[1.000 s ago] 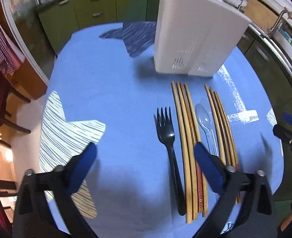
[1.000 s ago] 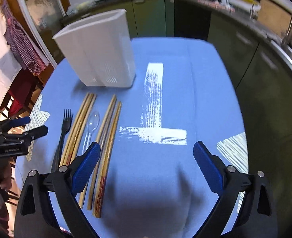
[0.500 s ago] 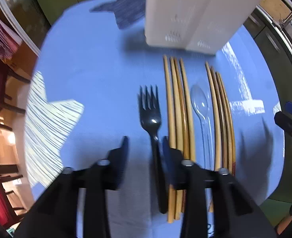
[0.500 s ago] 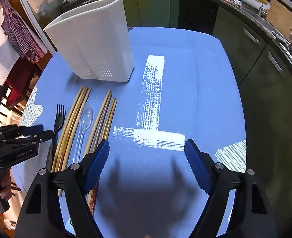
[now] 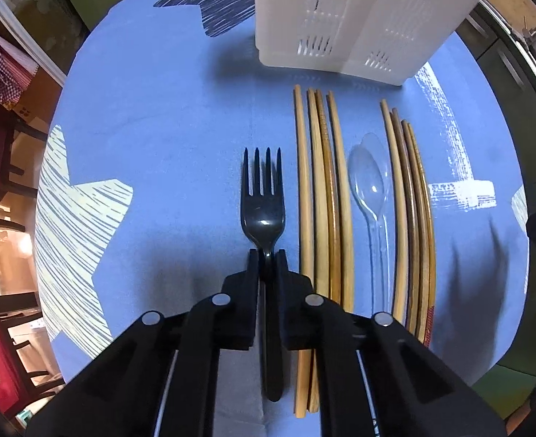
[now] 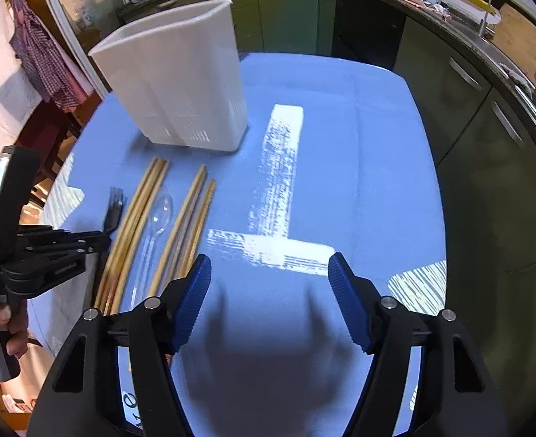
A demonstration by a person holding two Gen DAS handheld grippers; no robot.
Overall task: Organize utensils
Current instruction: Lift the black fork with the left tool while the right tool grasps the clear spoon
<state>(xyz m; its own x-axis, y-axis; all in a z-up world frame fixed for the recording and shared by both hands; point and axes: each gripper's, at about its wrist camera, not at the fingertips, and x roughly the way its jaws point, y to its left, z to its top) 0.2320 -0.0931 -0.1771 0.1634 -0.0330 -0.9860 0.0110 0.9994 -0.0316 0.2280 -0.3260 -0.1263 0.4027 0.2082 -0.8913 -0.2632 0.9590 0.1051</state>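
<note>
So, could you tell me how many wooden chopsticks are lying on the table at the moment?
8. Four lie in a bundle between the black fork and the clear spoon; four more lie right of the spoon. The left gripper hides some near ends.

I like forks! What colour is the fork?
Black. The fork shows best in the left wrist view.

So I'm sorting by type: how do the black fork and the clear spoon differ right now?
The fork is opaque black with tines; the spoon is see-through with a rounded bowl. The fork is clamped at its neck by the left gripper; the spoon lies free between two chopstick bundles. Both are plastic-looking, lying flat and pointing toward the white holder.
</note>
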